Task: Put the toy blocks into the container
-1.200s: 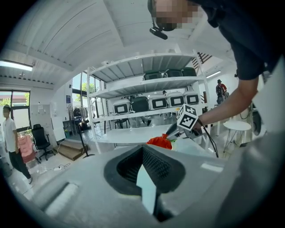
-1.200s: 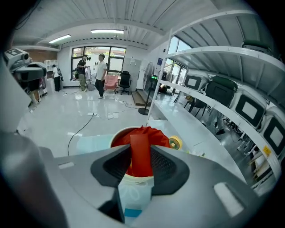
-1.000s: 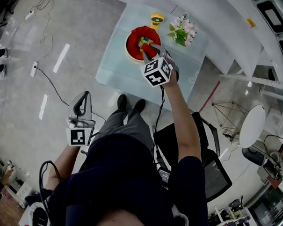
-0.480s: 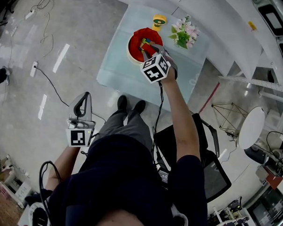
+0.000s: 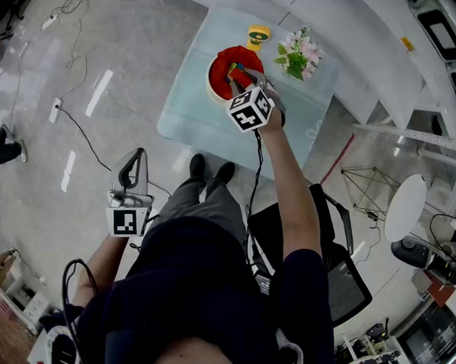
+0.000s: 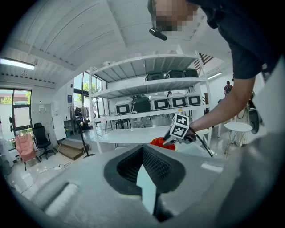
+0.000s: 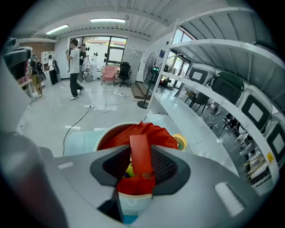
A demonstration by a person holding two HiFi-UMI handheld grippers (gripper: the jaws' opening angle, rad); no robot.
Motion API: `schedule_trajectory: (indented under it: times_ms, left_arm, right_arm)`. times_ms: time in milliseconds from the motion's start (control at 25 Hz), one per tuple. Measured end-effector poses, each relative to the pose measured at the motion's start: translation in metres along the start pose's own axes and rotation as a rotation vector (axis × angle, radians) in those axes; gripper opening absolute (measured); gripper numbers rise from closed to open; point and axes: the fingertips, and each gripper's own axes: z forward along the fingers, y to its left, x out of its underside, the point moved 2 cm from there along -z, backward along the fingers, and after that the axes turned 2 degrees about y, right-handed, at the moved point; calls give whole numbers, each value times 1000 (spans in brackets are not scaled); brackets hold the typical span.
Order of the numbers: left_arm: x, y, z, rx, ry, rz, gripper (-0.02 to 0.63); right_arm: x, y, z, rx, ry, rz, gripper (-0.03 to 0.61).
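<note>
A red-lined round container [image 5: 218, 62] stands on the pale glass table [image 5: 193, 108] with several coloured blocks [image 5: 234, 65] inside. My right gripper [image 5: 241, 77] hangs over its near rim, shut on a flat red block [image 7: 141, 154]. In the right gripper view the block stands upright between the pads, above the container's red lining [image 7: 147, 133] and a yellow block [image 7: 129, 169]. My left gripper [image 5: 131, 164] is held low over the floor, far from the table. Its jaws [image 6: 147, 185] stand slightly apart with nothing between them.
A small yellow toy [image 5: 257, 35] and a bunch of flowers [image 5: 298, 55] stand behind the container. A black office chair [image 5: 338, 258] is at my right. Cables [image 5: 79, 126] trail over the floor on the left. White shelving [image 6: 151, 95] lines the wall.
My right gripper, still holding the red block, has shifted slightly farther over the container. The left gripper has stayed where it was.
</note>
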Motion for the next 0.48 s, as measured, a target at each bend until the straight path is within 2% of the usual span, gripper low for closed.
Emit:
schedule_trajectory:
  times_ms: [120,200,240,400,480]
  left_arm:
    - [-2,-2,1,9,-7,3,0]
    - [-3,-4,2,13,-10,2,0]
    - [-3,-5,2,15,-11,2,0]
    - [-4,-7,3,21,-8,4,0]
    - [-4,-7,3,21,-7,2,0]
  right_arm:
    - [-3,-1,0,12,-43,20,161]
    - [-5,-1,0,11,-59,32,216]
    - [-6,0,0,10,-68,38,219]
    - [-11,-1,-4,15,-113,45,296]
    - [-11,-2,-4,20,-113,45,296]
